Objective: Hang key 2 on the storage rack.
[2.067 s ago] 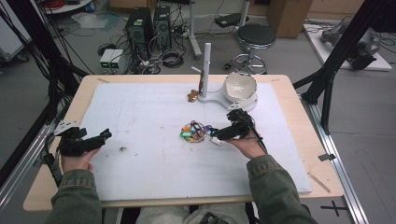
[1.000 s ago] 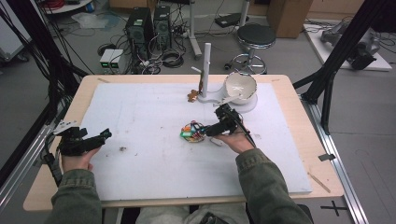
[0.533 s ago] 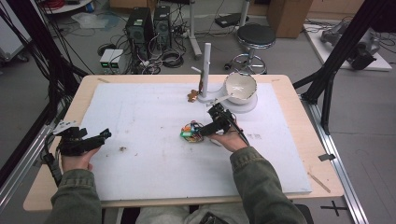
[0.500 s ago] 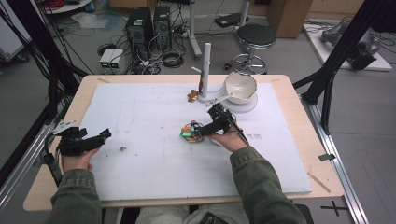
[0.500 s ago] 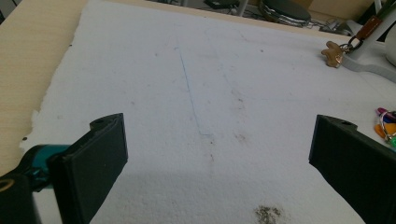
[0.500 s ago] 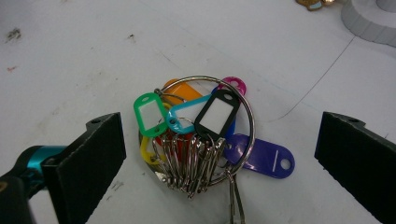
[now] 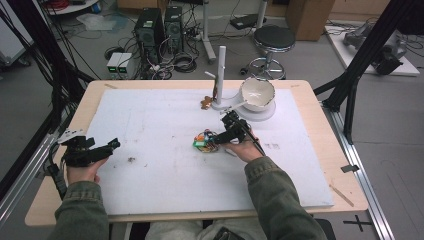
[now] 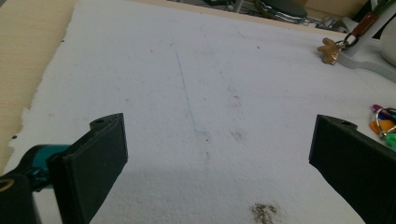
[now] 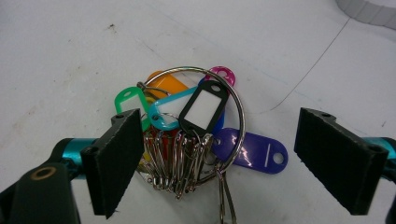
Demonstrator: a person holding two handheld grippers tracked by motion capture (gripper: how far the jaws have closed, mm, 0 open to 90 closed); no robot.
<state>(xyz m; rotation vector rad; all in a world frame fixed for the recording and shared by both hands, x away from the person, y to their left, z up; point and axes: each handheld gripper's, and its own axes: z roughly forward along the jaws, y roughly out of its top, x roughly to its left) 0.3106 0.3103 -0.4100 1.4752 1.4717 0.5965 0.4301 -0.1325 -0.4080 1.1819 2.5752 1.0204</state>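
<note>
A bunch of coloured key tags on a large metal ring (image 9: pixel 196 122) lies on the white mat (image 7: pixel 150 120) near the table's middle, also seen in the high view (image 7: pixel 204 141). My right gripper (image 9: pixel 226 140) is open just above and behind the bunch, its jaws standing to either side of it without touching. In the high view the right gripper (image 7: pixel 220 138) sits at the bunch's right edge. My left gripper (image 7: pixel 113 145) rests open at the mat's left side, nothing between its jaws (image 8: pixel 217 140). The tags (image 8: pixel 383 126) peek in at the right of the left gripper view.
A white stand with an upright post (image 7: pixel 221 75) and a white bowl (image 7: pixel 257 92) sits at the back of the mat. A brass-coloured charm (image 7: pixel 206 103) hangs by the stand's base, also visible in the left gripper view (image 8: pixel 329 51). A dark smudge (image 7: pixel 131 160) marks the mat.
My right gripper has moved left and forward, from right of the key bunch to directly over it. The left gripper has stayed still.
</note>
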